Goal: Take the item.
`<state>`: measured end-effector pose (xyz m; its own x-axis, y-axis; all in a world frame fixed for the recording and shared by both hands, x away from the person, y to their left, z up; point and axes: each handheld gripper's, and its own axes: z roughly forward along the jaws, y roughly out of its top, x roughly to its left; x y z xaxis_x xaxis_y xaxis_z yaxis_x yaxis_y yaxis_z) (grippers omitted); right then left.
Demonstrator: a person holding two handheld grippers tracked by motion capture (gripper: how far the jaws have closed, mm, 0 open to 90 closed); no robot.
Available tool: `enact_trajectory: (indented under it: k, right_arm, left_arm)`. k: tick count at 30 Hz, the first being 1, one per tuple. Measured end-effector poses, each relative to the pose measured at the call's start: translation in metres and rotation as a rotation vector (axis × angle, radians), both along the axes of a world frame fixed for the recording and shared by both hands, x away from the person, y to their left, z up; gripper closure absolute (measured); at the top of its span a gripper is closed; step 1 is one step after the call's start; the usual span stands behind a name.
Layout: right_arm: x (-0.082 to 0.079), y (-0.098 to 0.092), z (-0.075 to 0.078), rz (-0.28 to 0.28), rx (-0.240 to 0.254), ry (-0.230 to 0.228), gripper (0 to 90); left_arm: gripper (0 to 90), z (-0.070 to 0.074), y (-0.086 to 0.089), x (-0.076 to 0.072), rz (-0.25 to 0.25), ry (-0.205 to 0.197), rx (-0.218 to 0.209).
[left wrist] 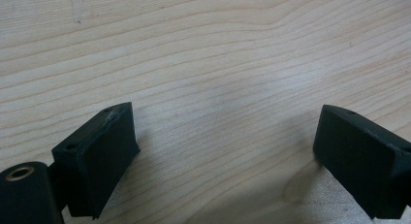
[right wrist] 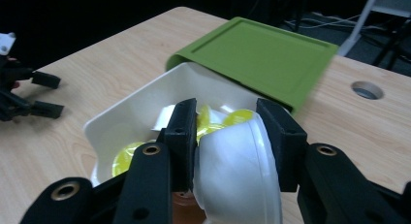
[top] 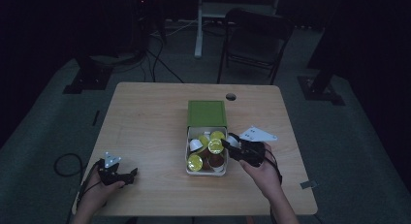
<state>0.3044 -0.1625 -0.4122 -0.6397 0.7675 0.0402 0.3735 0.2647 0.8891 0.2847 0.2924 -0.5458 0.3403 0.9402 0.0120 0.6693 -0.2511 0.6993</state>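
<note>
Table: a pale wooden table [top: 145, 132] with rounded corners lies under my hands; its grain runs bare beneath my left jaws in the left gripper view, and a round cable hole [top: 230, 96] sits near the far edge at about 12 o'clock.
Left gripper: my left gripper [top: 127, 176] rests low at the near left, about 8 o'clock from the table's middle, its jaws standing wide apart with nothing between them but wood.
Right gripper: my right gripper [right wrist: 227, 118] reaches in from 4 o'clock, over the near right edge of the white tray [right wrist: 121, 110], and its jaws are clamped on a white cup [right wrist: 240, 178].
Cup: it sits squeezed between my two right fingers [right wrist: 183, 132], one pad on each side, its rounded white body bulging towards the camera and its rim pointing away into the tray.
Tray: a white box near the table's middle, holding several small cups with yellow foil lids [top: 195, 162] and some brownish ones; the held cup is at its right side, about 3 o'clock.
Green lid: a flat green cover [top: 207, 113] lies just beyond the tray at 12 o'clock, overlapping the tray's far end.
Room: dim, with grey carpet [top: 368, 151]; a dark folding chair [top: 254, 40] stands past the table at 1 o'clock, a white post beside it, and cables trail on the floor at 11 o'clock.
</note>
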Motion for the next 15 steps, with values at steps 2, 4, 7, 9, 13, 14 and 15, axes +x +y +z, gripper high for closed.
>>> enact_trajectory:
  k: [2,4,7,9,13,14,15]
  right_arm:
    - [0.0,-0.006,0.0,-0.013,0.002,-0.003,60.9]
    - [0.0,-0.011,0.0,-0.025,0.003,-0.003,60.9]
    - [0.0,-0.018,0.0,-0.042,0.003,-0.002,60.9]
    - [0.0,-0.023,-0.001,-0.052,0.0,-0.004,61.0]
    - [0.0,-0.031,-0.003,-0.069,0.001,-0.004,61.0]
    - [-0.001,-0.034,-0.004,-0.075,0.0,-0.004,61.0]
    - [-0.001,-0.036,-0.005,-0.081,0.0,-0.003,60.9]
  left_arm:
    - [8.5,0.0,0.0,0.0,0.0,0.0,0.0]
    - [8.5,0.0,0.0,0.0,0.0,-0.002,0.0]
    - [8.5,0.0,0.0,0.0,0.002,-0.003,-0.001]
    - [8.5,0.0,0.0,0.0,0.002,-0.003,-0.002]
    - [8.5,0.0,0.0,0.0,0.002,-0.003,-0.002]
    - [8.5,0.0,0.0,0.0,0.001,-0.003,-0.001]
    - [8.5,0.0,0.0,0.0,0.002,-0.003,-0.002]
